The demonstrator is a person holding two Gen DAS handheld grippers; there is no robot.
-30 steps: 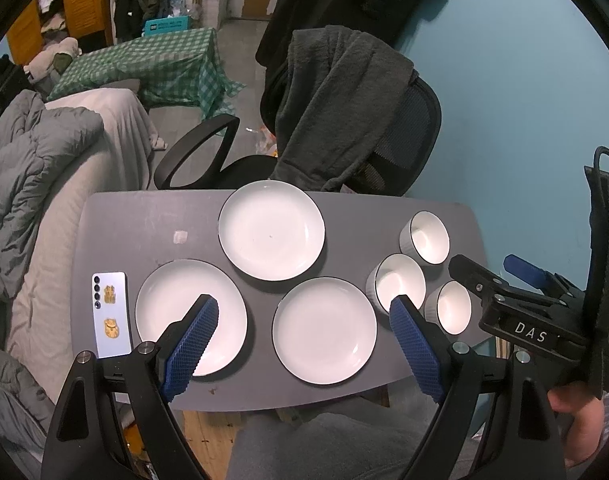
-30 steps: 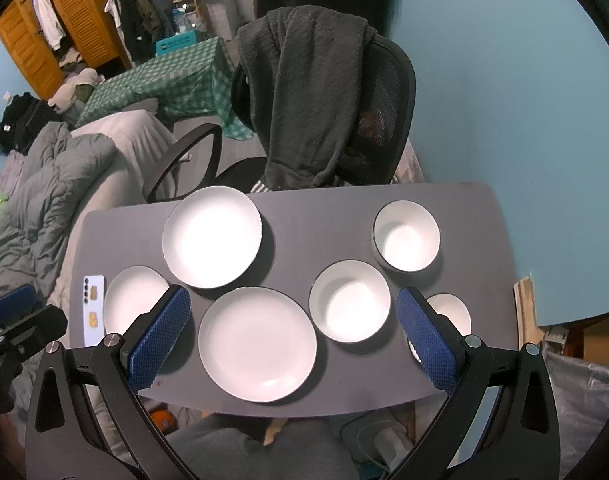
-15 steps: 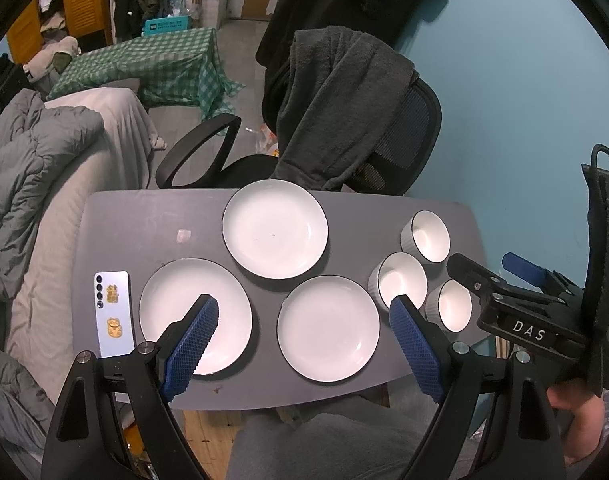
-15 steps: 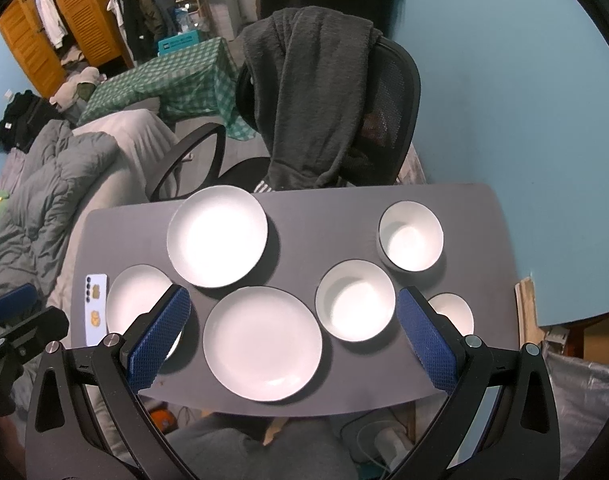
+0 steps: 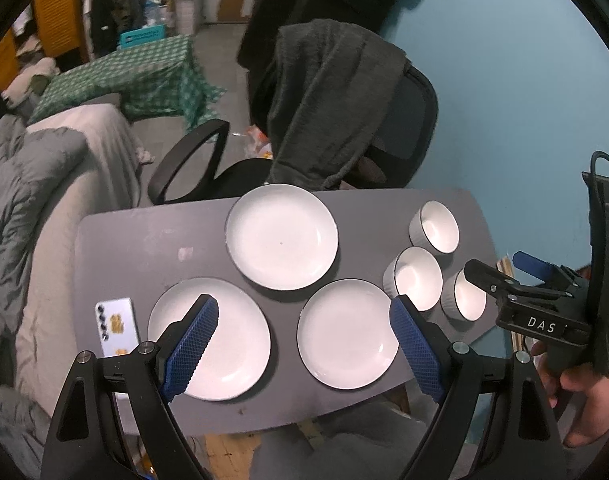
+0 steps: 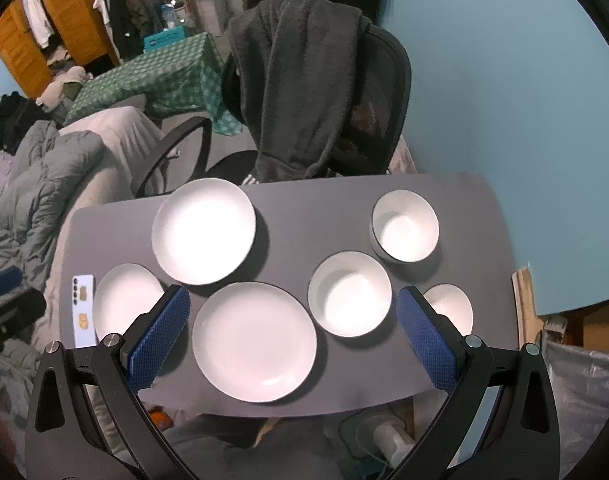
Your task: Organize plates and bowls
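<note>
White plates (image 5: pixel 281 236) sit left and bowls (image 6: pixel 404 226) right, unstacked on the table (image 6: pixel 304 216); both grippers, left (image 5: pixel 300 344) and right (image 6: pixel 292 334), hover above, jaws wide, empty, seemingly choosing.

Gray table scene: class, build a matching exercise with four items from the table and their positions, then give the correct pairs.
Column one:
1. phone
2. far plate
3. far bowl
4. left gripper

Column two:
A. far right corner of the gray table
B. left edge of the table
C. open, hovering above the near plates
D. back middle, nearest the chair

Pairs: 1-B, 2-D, 3-A, 4-C
</note>
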